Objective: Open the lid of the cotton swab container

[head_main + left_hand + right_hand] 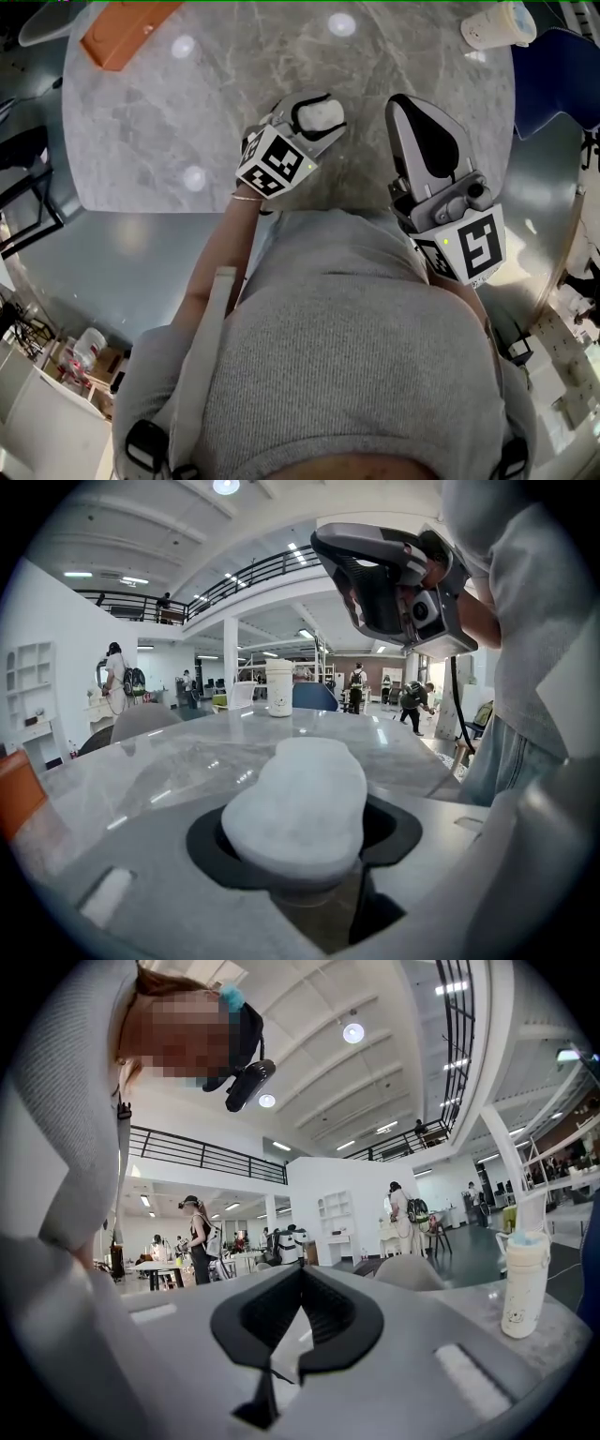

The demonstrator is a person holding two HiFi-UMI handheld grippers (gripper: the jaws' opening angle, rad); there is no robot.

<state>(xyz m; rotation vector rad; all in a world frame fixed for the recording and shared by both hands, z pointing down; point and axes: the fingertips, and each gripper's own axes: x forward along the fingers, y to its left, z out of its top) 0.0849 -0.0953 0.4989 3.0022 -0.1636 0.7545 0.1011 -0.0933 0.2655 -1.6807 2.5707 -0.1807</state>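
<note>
The cotton swab container (317, 116) is a small clear tub with a white rounded lid, standing near the front edge of the grey marble table (169, 122). My left gripper (326, 107) reaches it from the left, its black pads closed round the tub below the lid. In the left gripper view the white lid (300, 803) fills the space between the jaws and is still on the tub. To the right, my right gripper (404, 101) hovers above the table, shut and empty. Its tips (300, 1274) meet with nothing between them, and it also shows as the right gripper (394, 583) from the left.
An orange box (127, 28) lies at the table's far left. A white lidded cup (497, 26) stands at the far right edge, with a blue chair (562, 75) beyond it. The person's grey-clad body is close against the table's near edge.
</note>
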